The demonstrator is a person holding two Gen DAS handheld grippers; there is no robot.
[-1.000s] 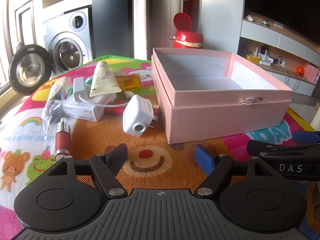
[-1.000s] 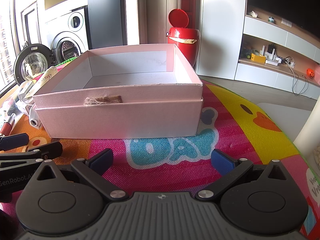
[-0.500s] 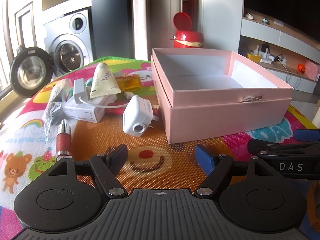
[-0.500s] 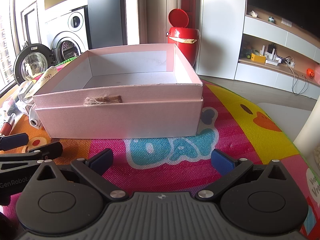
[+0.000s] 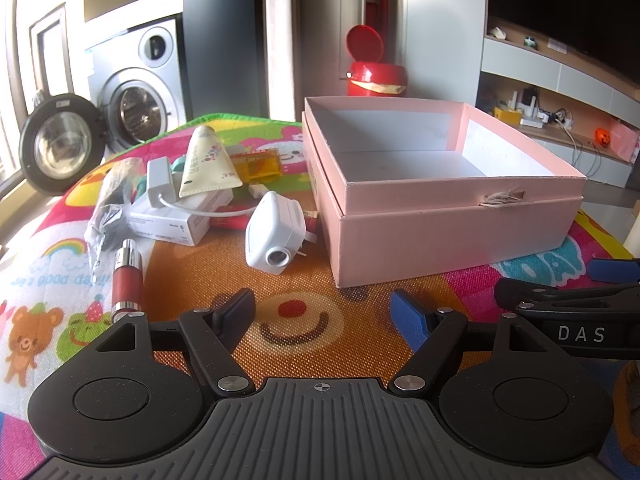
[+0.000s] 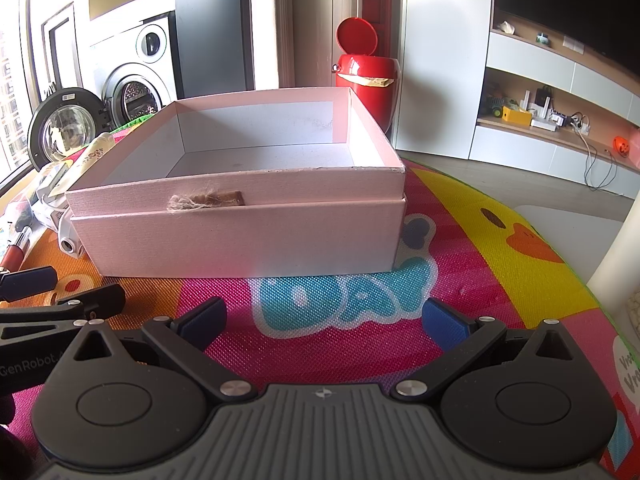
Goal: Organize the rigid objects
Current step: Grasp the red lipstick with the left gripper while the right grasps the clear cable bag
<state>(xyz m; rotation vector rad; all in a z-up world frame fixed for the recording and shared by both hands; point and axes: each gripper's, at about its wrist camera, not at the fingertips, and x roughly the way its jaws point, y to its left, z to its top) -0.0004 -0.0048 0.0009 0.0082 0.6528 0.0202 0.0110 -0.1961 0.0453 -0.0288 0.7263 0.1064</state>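
My left hand-held gripper (image 5: 322, 312) hangs spread and empty over the colourful mat (image 5: 288, 280), just short of the white plug adapter (image 5: 274, 236) lying beside the pink box (image 5: 440, 216). My right hand-held gripper (image 6: 324, 320) is spread too, facing the box's front wall, holding nothing.

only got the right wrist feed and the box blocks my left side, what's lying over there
Observer: A white plug adapter lies just beside the pink box.
Operator: anything closer to the left gripper
Observer: A red tube with a silver cap lies by the left gripper, whose jaws are open and empty.
Operator: more behind it
Observer: A cream tube rests on a white carton.
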